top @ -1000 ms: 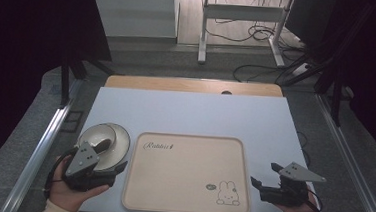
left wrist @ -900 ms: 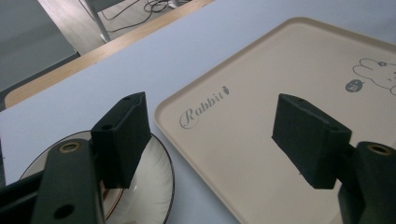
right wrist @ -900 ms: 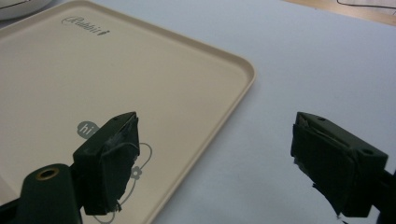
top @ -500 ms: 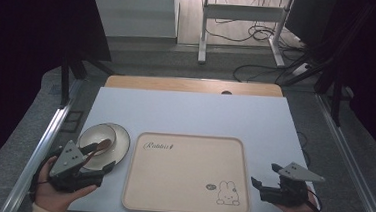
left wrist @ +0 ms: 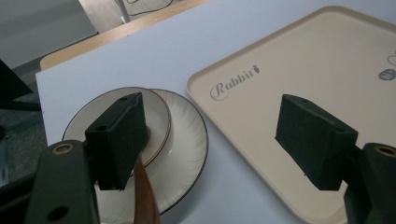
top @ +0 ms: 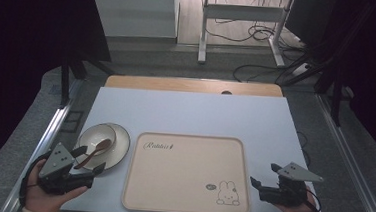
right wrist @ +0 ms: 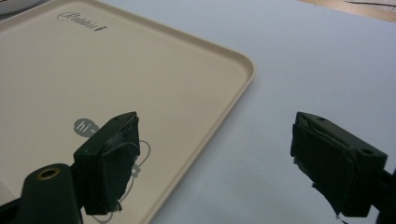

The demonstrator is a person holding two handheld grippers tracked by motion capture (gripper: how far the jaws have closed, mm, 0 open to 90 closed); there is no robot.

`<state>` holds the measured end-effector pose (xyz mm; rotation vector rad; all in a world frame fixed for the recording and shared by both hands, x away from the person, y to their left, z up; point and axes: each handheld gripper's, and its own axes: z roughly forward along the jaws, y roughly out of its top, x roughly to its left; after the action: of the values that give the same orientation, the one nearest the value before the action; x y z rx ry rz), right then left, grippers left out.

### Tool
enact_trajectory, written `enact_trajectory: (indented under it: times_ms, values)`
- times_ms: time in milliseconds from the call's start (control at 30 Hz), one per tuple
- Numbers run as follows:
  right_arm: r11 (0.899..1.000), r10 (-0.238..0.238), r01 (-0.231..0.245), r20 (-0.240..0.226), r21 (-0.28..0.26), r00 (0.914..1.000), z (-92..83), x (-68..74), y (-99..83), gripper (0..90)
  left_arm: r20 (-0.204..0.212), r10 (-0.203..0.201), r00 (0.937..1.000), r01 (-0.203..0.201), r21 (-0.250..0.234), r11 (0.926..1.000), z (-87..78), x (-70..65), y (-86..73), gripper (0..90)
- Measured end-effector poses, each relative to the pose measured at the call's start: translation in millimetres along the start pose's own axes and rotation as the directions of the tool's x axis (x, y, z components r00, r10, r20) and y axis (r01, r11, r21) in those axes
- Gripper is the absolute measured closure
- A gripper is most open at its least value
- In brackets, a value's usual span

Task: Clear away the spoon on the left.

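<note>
A beige tray [top: 186, 173] with a rabbit print lies at the middle of the white table; its corner also fills the left of the right gripper view [right wrist: 140, 70]. Left of the tray a small bowl [top: 96, 135] rests on a ribbed plate [top: 118, 148], and a brown spoon [top: 92, 153] leans in the bowl. The left gripper [top: 88, 160] sits at the table's front left, open, its jaws just short of the plate [left wrist: 187, 144] and bowl [left wrist: 156, 109], the spoon's handle [left wrist: 144, 196] between them. The right gripper [top: 263, 174] is open at the front right, beside the tray's right edge.
A wooden strip [top: 192, 85] borders the table's far edge. Metal rails run along both sides of the table. Beyond it stand a desk frame [top: 242, 24] and loose cables on the floor.
The left gripper has pulled back toward the front left corner, off the plate and bowl, which now show fully. The right gripper has stayed put.
</note>
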<state>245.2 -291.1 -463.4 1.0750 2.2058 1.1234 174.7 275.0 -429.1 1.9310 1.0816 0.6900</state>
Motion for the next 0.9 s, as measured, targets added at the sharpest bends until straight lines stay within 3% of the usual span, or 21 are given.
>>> enact_trajectory:
  times_ms: [467, 900]
  values:
    - [1.0, -0.002, 0.002, -0.007, 0.007, 1.0, 4.9, 0.0, 1.5, 15.9, -0.047, -0.059, 0.9972, 0.06, 0.016, 0.9981, -10.4, 15.5, -25.0, 24.7]
    - [1.0, -0.007, 0.007, -0.012, 0.014, 0.9999, 6.5, 1.1, 1.6, 15.9, -0.048, -0.06, 0.997, 0.062, 0.026, 0.9978, -1.7, 21.4, -39.3, 24.9]
